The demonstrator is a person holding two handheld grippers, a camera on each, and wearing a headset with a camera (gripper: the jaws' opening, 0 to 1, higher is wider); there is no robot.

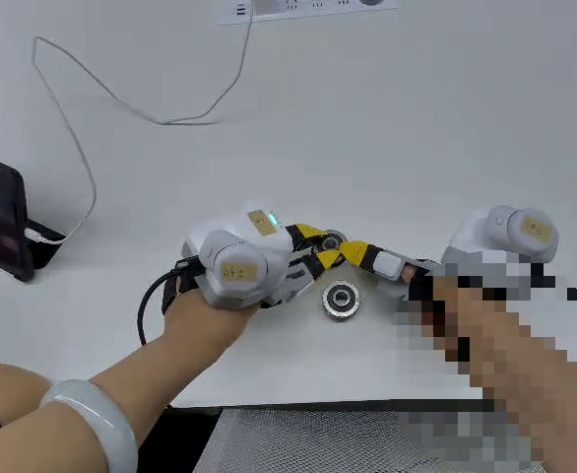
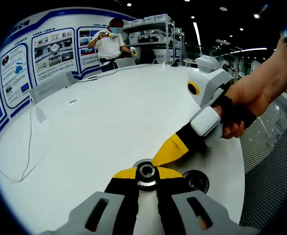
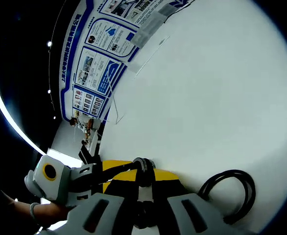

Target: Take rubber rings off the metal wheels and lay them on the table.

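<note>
The left gripper has its yellow-tipped jaws drawn in tight on a small metal wheel, close to the front edge of the table. The right gripper meets that wheel from the other side. Its jaws look almost together, but the tips overlap and I cannot tell whether they hold anything. A second wheel, its dark rubber ring on, lies just beside. A black loop lies near; ring or cable, I cannot tell.
</note>
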